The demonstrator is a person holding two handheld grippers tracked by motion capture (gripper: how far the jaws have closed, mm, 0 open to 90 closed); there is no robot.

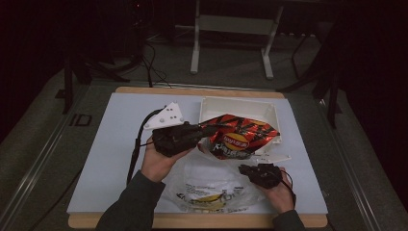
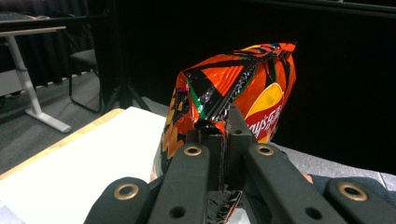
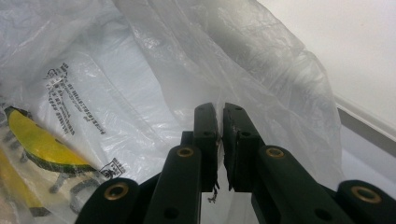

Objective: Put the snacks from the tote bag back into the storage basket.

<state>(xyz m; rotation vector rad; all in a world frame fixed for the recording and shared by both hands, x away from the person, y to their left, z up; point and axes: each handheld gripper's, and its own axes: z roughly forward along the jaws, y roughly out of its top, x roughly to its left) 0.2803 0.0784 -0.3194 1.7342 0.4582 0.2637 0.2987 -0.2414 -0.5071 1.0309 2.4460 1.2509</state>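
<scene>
High view: left hand-held gripper point(image 1: 204, 131) grasps the chip bag point(image 1: 238, 135) in the air, between the white tray point(image 1: 240, 103) and the plastic bag point(image 1: 207, 185) on the worktop point(image 1: 110, 144).

Left gripper view: jaws clenched on the chip bag's point(image 2: 233, 93) crimped end. Keep that pinch firm.

Right gripper view: right hand-held gripper point(image 3: 220, 122) pinches the plastic bag's point(image 3: 224, 60) film. Judgement: lift that edge to widen the mouth, then feed the chips in low end first.

Left gripper point(image 1: 204, 129) clamped, raised beside white rectangular plastic tray point(image 1: 274, 111); right gripper point(image 1: 244, 169) pinched, low, nearer.
</scene>
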